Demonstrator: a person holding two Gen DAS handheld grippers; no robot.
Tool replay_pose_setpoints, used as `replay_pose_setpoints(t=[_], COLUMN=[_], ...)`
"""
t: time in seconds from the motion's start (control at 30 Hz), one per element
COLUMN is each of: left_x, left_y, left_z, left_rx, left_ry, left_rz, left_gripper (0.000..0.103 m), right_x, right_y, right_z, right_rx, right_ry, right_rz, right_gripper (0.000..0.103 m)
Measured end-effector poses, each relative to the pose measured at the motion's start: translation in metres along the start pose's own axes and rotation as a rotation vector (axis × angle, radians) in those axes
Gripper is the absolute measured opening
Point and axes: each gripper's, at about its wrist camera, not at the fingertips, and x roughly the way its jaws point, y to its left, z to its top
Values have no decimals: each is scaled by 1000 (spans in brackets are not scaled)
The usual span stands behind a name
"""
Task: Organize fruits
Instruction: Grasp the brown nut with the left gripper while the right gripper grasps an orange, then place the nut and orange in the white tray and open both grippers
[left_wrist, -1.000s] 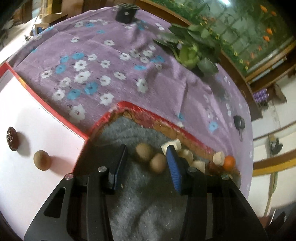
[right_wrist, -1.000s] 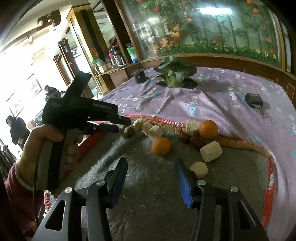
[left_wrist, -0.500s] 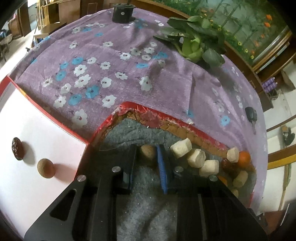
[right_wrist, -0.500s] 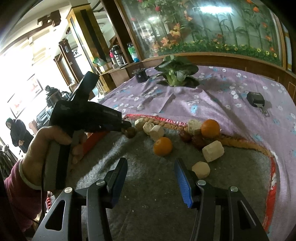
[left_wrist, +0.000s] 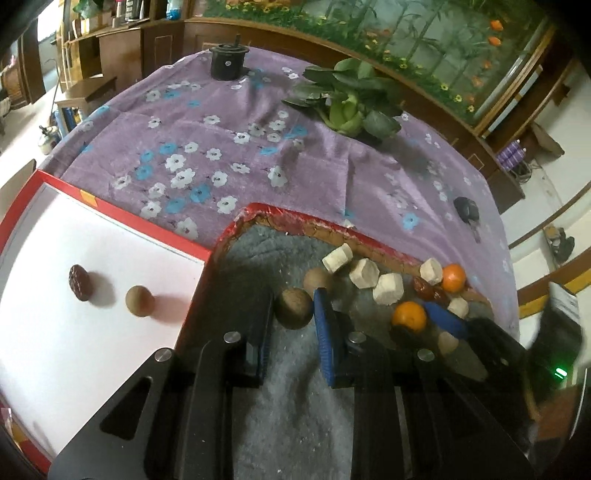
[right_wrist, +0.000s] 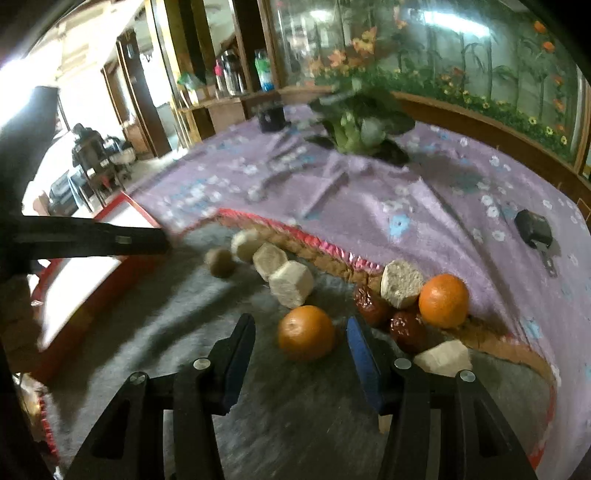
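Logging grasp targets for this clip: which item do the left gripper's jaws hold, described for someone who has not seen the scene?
Start at the grey mat beside the white tray. Near the mat's corner, the left gripper is shut on a brown round fruit. Unlike the similar fruit just behind, it sits between the jaws.

A round brown fruit (left_wrist: 293, 308) is clamped between the left gripper (left_wrist: 294, 312) pads above the grey mat (left_wrist: 295, 398).
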Motion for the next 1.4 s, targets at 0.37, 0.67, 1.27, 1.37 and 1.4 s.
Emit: replay_pose_setpoints(t=[0.37, 0.67, 1.27, 1.37, 1.4], left_x=[-31, -68, -92, -91, -90], left_y=[18, 49, 112, 122, 124], left_z=[-23, -49, -80, -82, -82], left_rx=[42, 79, -6, -26, -29], left_ry=[-91, -180, -218, -211, -210], left_rz=[107, 246, 322, 320, 323], left_gripper=[21, 21, 21, 21, 21], right_x=[-42, -65, -43, -34, -32], right_y=[25, 89, 188, 196, 198], right_z=[-17, -12, 7, 11, 13], right_rx=[19, -11, -122, -135, -139], right_ry=[-80, -143, -129, -115, -111], right_rz=[46, 161, 234, 235, 236], right_gripper=[31, 31, 31, 31, 31])
